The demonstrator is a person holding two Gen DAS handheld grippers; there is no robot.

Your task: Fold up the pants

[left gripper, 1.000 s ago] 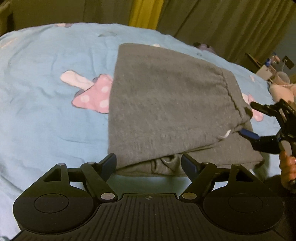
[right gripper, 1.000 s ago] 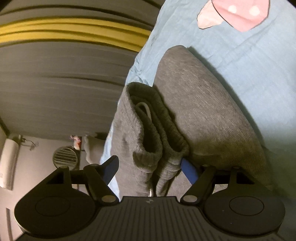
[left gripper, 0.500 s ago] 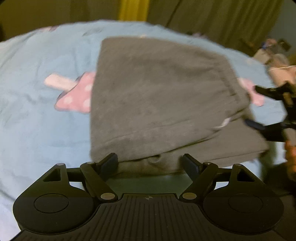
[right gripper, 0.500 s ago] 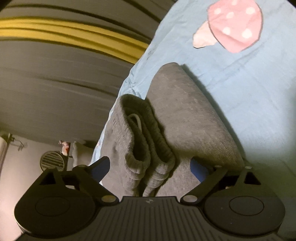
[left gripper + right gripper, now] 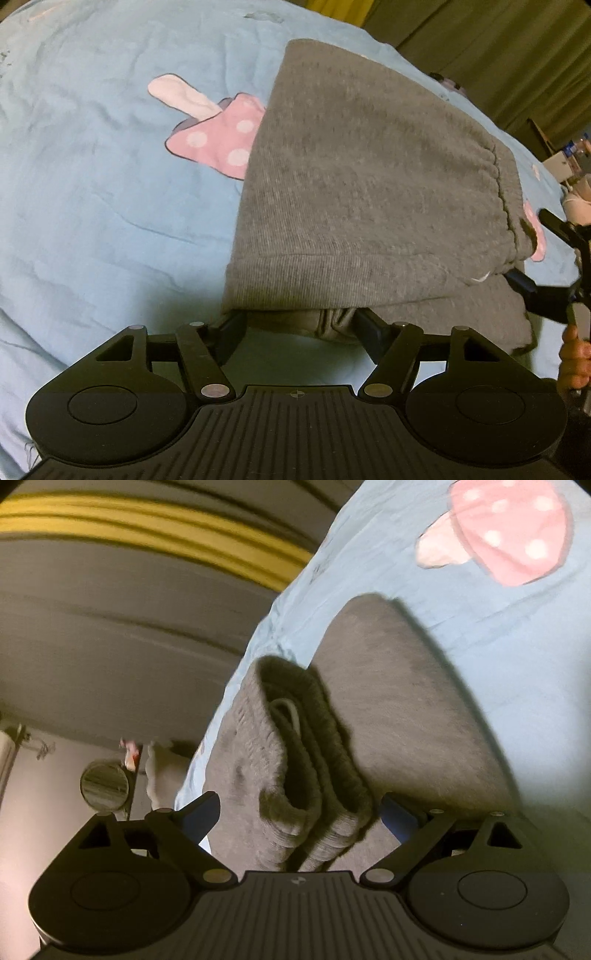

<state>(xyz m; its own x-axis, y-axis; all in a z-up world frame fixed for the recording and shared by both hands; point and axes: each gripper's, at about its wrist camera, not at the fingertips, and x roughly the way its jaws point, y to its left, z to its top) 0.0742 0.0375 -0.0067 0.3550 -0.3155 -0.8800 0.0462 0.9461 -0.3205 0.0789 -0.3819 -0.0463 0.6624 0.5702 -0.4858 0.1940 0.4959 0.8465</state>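
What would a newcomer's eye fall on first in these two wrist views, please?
Most likely the folded grey pants, a thick stack in the middle of the light blue bedsheet. Next, the pink spotted mushroom print peeking out from under the stack's left edge. Then the left gripper, its jaws closing at the stack's near edge, and the right gripper, wide open with the ribbed waistband between its fingers.

Grey pants (image 5: 369, 192) are lying on a light blue bedsheet (image 5: 92, 192) that is showing pink white-dotted mushrooms (image 5: 218, 136); yellow curtain (image 5: 147, 528) is hanging behind.
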